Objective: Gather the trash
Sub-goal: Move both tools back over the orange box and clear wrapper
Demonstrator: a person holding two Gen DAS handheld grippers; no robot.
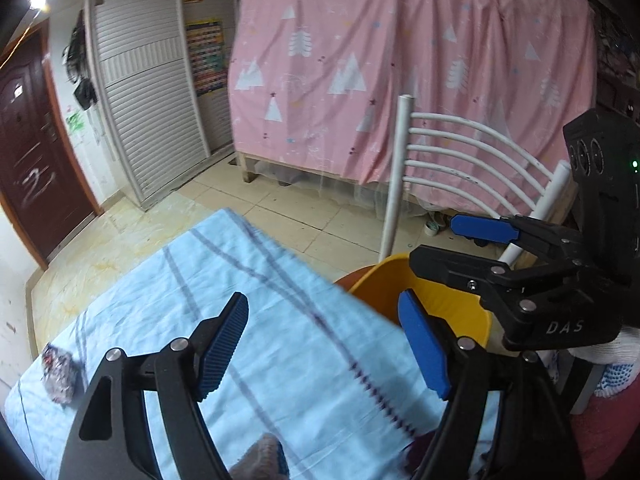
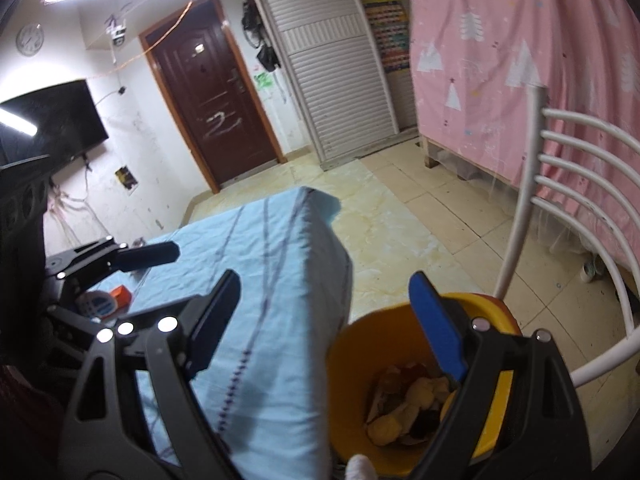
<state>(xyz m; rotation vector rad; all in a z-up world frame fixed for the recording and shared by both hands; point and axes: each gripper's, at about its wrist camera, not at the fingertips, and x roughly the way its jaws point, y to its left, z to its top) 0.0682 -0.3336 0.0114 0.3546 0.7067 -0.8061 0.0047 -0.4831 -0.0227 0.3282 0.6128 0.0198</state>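
A yellow bin (image 2: 360, 340) stands beside the table (image 2: 280, 248), which has a light blue cloth; crumpled wrappers and scraps (image 2: 404, 404) lie inside it. My right gripper (image 2: 326, 320) is open and empty, held over the table edge and the bin's rim. My left gripper (image 1: 324, 344) is open and empty above the cloth (image 1: 256, 320), with the bin (image 1: 452, 304) to its right. A crumpled foil wrapper (image 1: 60, 376) lies on the cloth at the left. A small orange and white packet (image 2: 106, 300) lies on the table near the left gripper (image 2: 132, 260).
A white metal chair (image 2: 568, 184) stands right of the bin. A pink curtained bed frame (image 1: 400, 72) fills the back. A dark door (image 2: 212, 92) and a slatted wardrobe (image 2: 332, 60) stand across the tiled floor. The right gripper (image 1: 460, 256) shows at the right of the left wrist view.
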